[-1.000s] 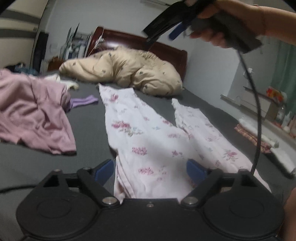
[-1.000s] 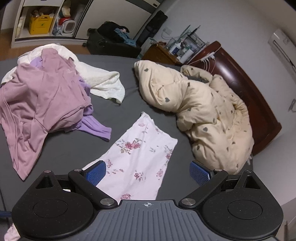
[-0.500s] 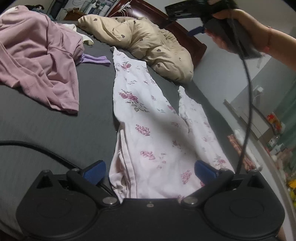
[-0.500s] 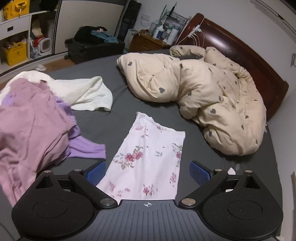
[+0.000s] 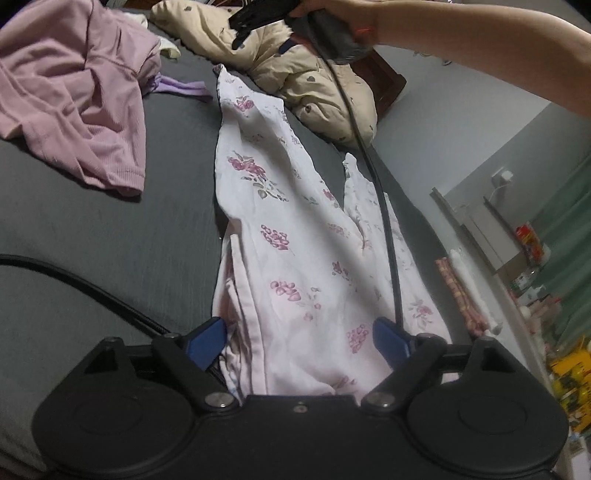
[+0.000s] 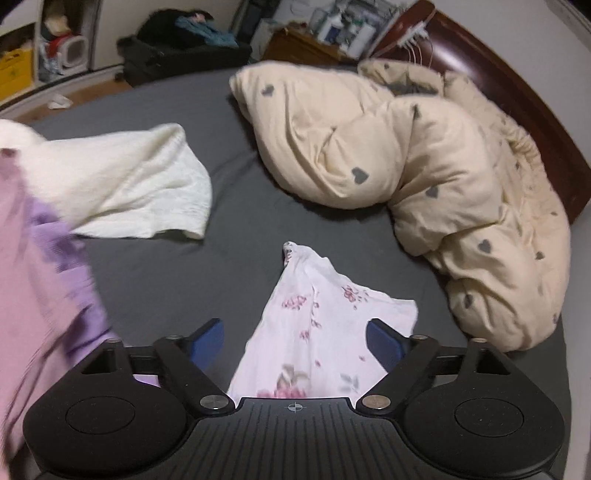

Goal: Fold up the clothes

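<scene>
Floral white cotton, thin and limp: the trousers point(image 5: 295, 236) are lying spread on the grey sheet point(image 5: 92, 229), waist end right under the left gripper point(image 5: 299, 338), legs running away ahead of it and splitting into a V. Left gripper is hovering low with fingers spread wide, straddling the bunched waistband, pinching nothing; looks lined up to grab that end. Right gripper point(image 6: 293, 334) is also spread and empty, hanging over the far leg cuff point(image 6: 314, 295), which is sitting just ahead of its fingers, one corner peaking up. Seen from the left wrist, the right hand point(image 5: 332, 22) is holding its tool high over the far end, cable point(image 5: 384, 221) draping across the fabric. Each tool at opposite ends suggests a lengthwise fold or a straightening pull; can't tell which. Pink top point(image 5: 74, 92) is lying crumpled off to the left, cream duvet point(image 6: 406, 166) ahead-right.
</scene>
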Tool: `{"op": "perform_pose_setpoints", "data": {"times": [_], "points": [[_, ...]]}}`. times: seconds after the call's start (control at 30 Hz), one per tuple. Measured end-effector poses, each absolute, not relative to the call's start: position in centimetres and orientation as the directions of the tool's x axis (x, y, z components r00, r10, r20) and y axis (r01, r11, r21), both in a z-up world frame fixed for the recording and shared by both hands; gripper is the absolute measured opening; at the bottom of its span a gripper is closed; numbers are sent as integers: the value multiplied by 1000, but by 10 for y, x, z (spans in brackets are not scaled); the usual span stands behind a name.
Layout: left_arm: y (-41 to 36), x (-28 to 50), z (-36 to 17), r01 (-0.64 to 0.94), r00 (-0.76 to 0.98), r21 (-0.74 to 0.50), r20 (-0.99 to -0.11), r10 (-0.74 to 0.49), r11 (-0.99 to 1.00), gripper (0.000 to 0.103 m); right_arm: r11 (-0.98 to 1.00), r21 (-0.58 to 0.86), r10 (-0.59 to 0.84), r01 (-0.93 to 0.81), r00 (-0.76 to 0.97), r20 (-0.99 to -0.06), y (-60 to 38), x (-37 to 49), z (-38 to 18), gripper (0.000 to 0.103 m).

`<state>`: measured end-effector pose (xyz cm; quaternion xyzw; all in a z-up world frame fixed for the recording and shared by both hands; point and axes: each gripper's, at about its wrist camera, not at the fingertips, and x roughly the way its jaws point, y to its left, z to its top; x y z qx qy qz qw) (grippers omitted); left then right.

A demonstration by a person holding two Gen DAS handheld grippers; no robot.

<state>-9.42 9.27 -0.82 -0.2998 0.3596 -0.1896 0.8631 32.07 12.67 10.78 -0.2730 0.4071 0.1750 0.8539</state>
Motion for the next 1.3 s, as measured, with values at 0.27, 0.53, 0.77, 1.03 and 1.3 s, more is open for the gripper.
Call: {"op": "perform_pose_setpoints", "data": {"times": [0.27, 0.53, 0.77, 1.03, 1.3], "points": [[105, -89, -14, 61, 665, -694, -507, -548, 717, 61, 845, -264, 63, -465, 577, -814, 133, 373, 52, 62], [110, -88, -19, 13, 659, -696, -534, -529, 718, 22, 897, -206, 63, -392, 574, -816, 133, 388, 32, 41], [106, -89, -15, 45, 669, -669, -531, -521, 741, 10, 945, -109, 86, -309, 554, -828, 115, 395, 38, 2], [93, -99, 2, 168, 700, -637, -460, -546, 752, 10, 958, 6, 179, -286, 585, -791, 73, 393, 83, 2], [58, -103, 27, 343, 696, -586, -366, -618, 734, 10, 981, 71, 175, -182, 656, -734, -31, 387, 141, 2]]}}
